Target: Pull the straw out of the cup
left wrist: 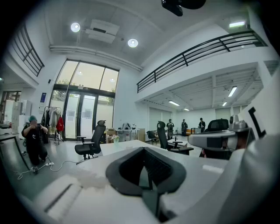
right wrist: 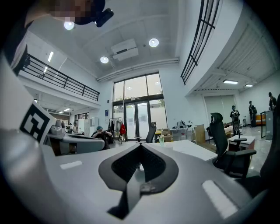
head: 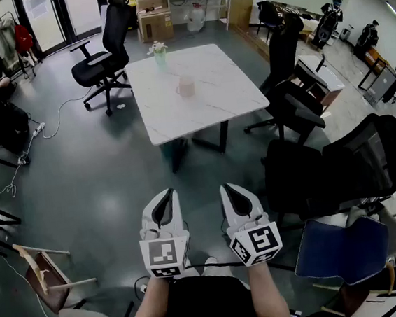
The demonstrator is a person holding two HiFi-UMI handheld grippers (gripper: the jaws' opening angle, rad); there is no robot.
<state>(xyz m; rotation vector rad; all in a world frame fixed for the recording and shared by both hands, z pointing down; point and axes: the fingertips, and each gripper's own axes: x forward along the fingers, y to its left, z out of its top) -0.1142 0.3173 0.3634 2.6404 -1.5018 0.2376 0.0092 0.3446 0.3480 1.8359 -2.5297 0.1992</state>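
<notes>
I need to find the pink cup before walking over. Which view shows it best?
Head view: the pink cup stands in plain sight on the white table, seen from above. In the left and right gripper views the closed jaws cover the table's middle, so the cup cannot be made out.

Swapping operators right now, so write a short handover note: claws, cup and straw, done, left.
Left claw: shut, empty, held low, well short of the table.
Right claw: the same, beside it.
The white table carries a pink cup near its middle and a pale green cup toward the far edge; no straw can be made out from here.
Done: nothing, neither cup is touched.
Left: approach, find the cup with the straw, probably steady it with one claw, pull the straw with the other.
</notes>
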